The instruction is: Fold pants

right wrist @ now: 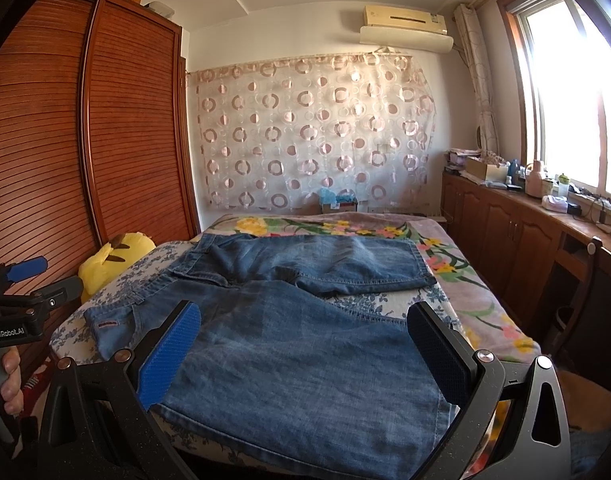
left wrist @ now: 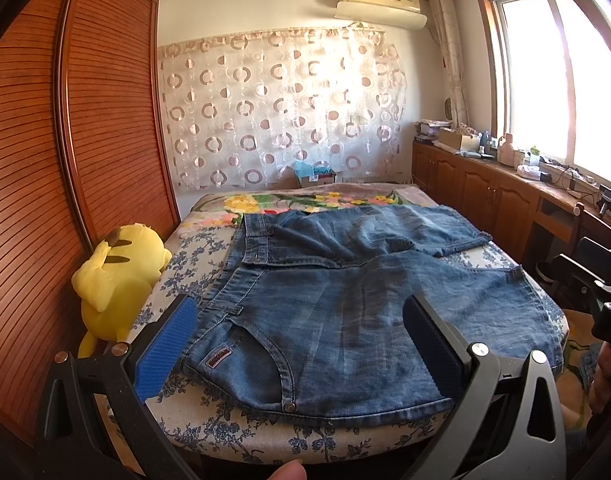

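Note:
Blue denim pants (left wrist: 329,312) lie spread flat on the bed, waistband to the left, both legs pointing right; they also show in the right wrist view (right wrist: 297,344). My left gripper (left wrist: 301,344) is open and empty, hovering above the waist and pocket area near the bed's front edge. My right gripper (right wrist: 305,348) is open and empty, above the near leg. The right gripper also shows at the right edge of the left wrist view (left wrist: 585,280), and the left gripper at the left edge of the right wrist view (right wrist: 29,288).
A yellow plush toy (left wrist: 113,276) sits at the bed's left edge against a tall wooden wardrobe (left wrist: 65,160). The floral bedspread (left wrist: 305,200) runs back to a curtained wall. Wooden cabinets (left wrist: 485,188) with clutter line the right wall under the window.

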`<action>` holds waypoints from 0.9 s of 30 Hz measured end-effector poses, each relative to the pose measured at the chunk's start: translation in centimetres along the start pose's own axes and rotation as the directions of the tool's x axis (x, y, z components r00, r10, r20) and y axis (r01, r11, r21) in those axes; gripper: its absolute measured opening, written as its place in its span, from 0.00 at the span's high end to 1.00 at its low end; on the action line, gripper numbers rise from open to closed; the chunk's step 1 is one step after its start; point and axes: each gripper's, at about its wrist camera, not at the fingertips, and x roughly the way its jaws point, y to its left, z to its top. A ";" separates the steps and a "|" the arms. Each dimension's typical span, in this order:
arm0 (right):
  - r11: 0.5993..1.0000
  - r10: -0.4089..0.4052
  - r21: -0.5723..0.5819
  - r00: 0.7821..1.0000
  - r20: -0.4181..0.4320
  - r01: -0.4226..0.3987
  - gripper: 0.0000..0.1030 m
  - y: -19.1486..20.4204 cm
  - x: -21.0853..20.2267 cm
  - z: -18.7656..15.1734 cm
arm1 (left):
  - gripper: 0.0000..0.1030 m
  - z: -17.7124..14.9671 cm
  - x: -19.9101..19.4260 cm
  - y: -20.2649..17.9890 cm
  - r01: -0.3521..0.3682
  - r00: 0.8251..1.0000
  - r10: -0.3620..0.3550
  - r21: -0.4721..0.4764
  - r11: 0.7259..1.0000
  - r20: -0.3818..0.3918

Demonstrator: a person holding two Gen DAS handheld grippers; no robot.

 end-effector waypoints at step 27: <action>0.996 0.000 -0.087 0.935 -0.353 -0.033 0.12 -4.9 0.6 -1.8 | 0.00 -4.9 6.7 6.0 -0.022 0.982 0.009 -0.065 0.998 -0.188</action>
